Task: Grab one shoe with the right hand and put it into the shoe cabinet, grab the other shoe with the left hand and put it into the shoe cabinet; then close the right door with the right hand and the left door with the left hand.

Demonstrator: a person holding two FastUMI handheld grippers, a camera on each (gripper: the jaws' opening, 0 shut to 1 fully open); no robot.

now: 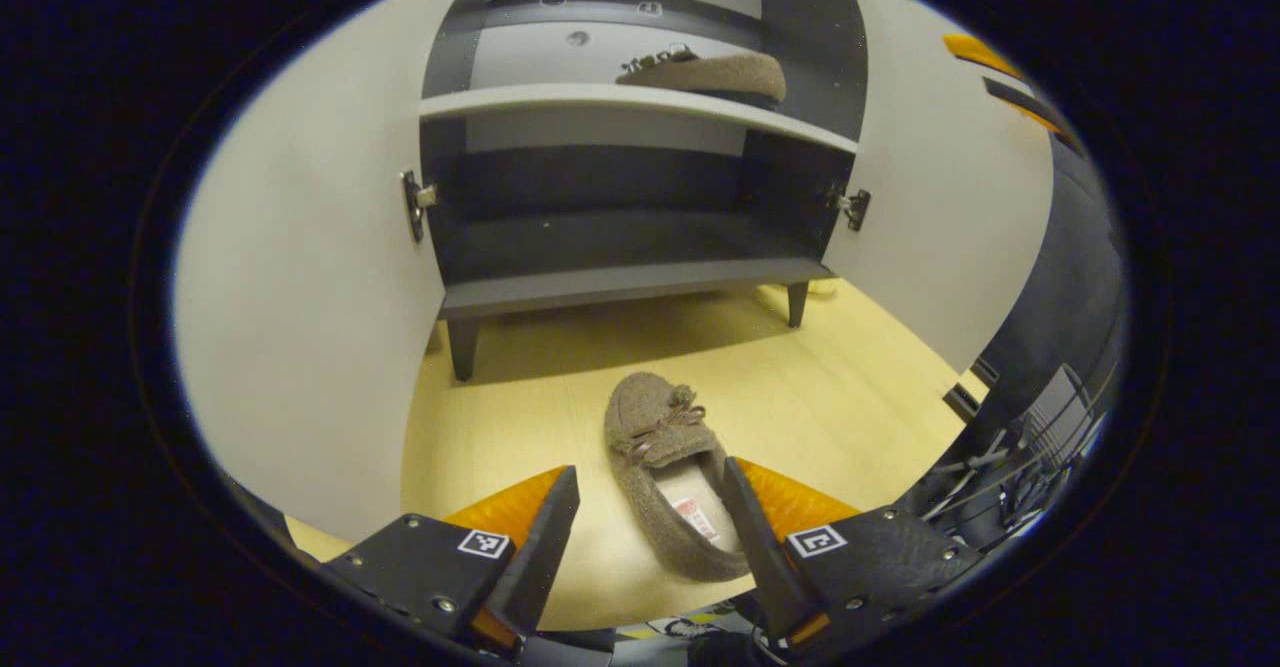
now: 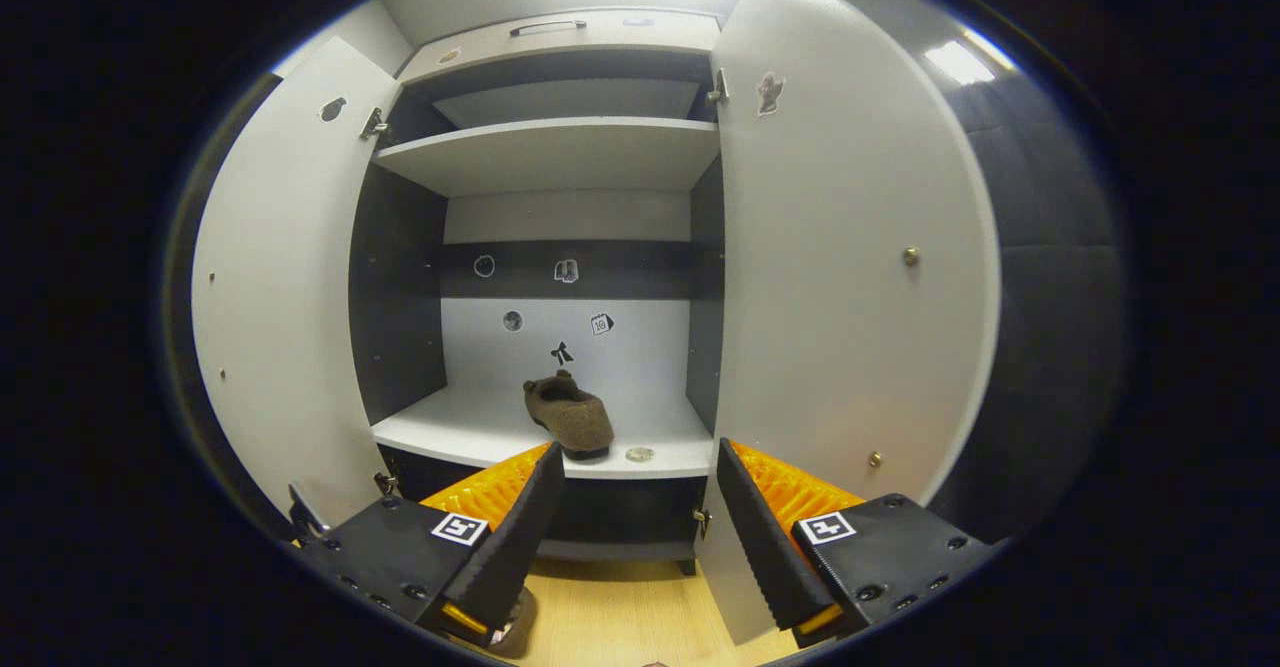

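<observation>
A brown fuzzy slipper [image 1: 650, 427] with a small bow lies on the pale wood floor [image 1: 830, 417], toe toward the shoe cabinet [image 1: 620, 282]. My left gripper [image 1: 650, 465] hangs open over its heel end, one finger on each side, not touching it as far as I can tell. The matching slipper [image 1: 710, 75] rests on the cabinet's white middle shelf [image 1: 560, 99]. In the right gripper view that slipper [image 2: 568, 415] sits on the shelf [image 2: 450, 432], and my right gripper [image 2: 640, 443] is open and empty in front of it. Both doors stand wide open.
The left door [image 1: 300, 297] and right door [image 1: 950, 227] flank the opening; in the right gripper view they are the left door [image 2: 270, 297] and the right door [image 2: 840, 277]. A small round disc [image 2: 639, 454] lies on the shelf near the slipper. Equipment [image 1: 1040, 447] stands at the right.
</observation>
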